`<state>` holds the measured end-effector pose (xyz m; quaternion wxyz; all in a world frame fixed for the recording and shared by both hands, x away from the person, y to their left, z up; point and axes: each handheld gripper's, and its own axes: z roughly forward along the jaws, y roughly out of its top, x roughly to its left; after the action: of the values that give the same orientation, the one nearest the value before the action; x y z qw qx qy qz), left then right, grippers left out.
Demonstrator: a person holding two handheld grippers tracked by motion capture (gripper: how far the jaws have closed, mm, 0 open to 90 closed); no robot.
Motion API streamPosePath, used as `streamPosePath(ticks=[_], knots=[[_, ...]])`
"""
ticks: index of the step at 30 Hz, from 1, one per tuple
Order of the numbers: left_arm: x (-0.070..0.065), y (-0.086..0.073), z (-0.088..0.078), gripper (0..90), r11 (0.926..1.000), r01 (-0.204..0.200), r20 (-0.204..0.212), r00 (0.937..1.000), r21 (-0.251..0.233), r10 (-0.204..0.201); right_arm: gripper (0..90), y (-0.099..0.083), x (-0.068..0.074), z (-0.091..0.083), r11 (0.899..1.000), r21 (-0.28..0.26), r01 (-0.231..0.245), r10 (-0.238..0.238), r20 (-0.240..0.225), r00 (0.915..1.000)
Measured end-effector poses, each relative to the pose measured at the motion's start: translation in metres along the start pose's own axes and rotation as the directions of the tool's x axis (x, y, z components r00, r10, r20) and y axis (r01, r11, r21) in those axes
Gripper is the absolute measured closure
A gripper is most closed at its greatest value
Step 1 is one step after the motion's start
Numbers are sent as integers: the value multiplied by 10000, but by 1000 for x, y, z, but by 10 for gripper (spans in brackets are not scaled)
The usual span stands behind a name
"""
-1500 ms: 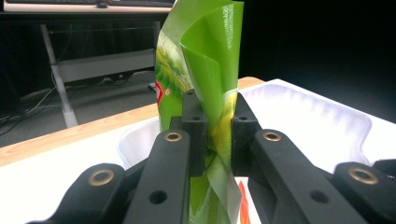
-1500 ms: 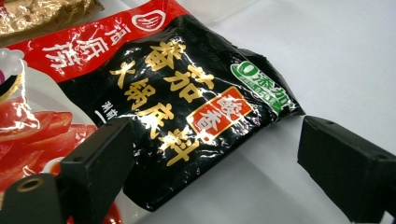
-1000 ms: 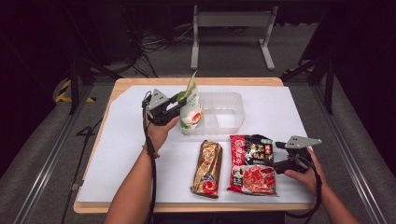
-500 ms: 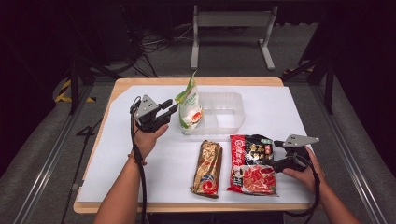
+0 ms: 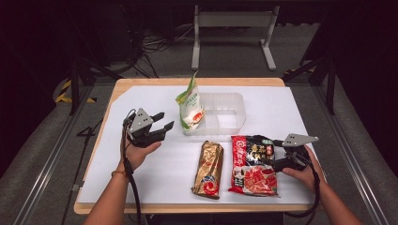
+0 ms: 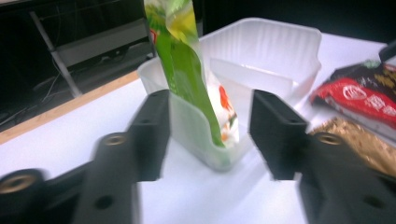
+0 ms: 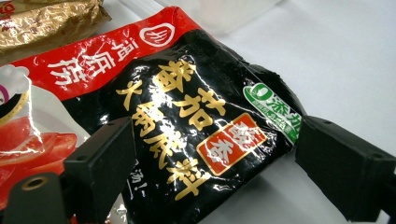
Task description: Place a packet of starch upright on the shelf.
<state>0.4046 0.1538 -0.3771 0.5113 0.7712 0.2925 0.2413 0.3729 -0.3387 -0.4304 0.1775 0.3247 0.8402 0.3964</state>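
White paper covers the wooden table (image 5: 117, 93) in front of me, with dark floor and metal frames beyond it. My left forearm comes up from the bottom edge, hand cocked back, and my left gripper (image 5: 161, 123) points toward the clear plastic tray (image 5: 234, 101) from its left side, a little apart from it. A second ago that gripper was right up against the green and white pouch (image 5: 190, 101); since then I have drawn it back to the left, and its jaws have just been opening, so they now stand apart with nothing between them (the tray corner sits beyond the tips in the left gripper view). The pouch stands upright in the tray's left compartment, leaning on the wall; the right compartment holds nothing. My right hand rests at the table's right edge, unmoved, its right gripper (image 7: 210, 172) spread wide, jaws on either side of the corner of the red and black packet (image 5: 253, 164), not pressing it. Just left of that lies a gold packet (image 5: 209, 168), flat.
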Motion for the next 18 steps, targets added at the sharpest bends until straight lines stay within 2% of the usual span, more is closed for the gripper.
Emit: streamPosePath(ticks=[2,4,6,9,11,13,18], knots=[[-3,-5,-6,418,9998,18,259,9997,181,-23,112,1,0,0,10000,-75,-54,54,7,10000],[-7,-10,-10,353,9990,-2,283,9996,444,-11,97,2,0,0,9997,-190,-177,175,-59,9998],[-12,-16,-13,299,9971,90,557,9984,754,-132,85,3,0,-1,9994,-235,-245,242,-127,9996],[-23,-26,-19,242,9905,-267,689,9975,1351,175,89,7,1,-3,9987,-430,-258,251,-181,9995],[-29,-32,-21,216,9875,-360,791,9966,1536,241,90,8,3,-2,9992,-375,-128,120,-212,9997],[-33,-40,-24,215,9877,-371,908,9956,1520,234,93,8,4,-1,9994,-321,-119,111,-237,9997],[-37,-49,-29,197,9850,-396,923,9954,1679,242,96,9,6,0,9996,-268,77,-81,-165,9998]])
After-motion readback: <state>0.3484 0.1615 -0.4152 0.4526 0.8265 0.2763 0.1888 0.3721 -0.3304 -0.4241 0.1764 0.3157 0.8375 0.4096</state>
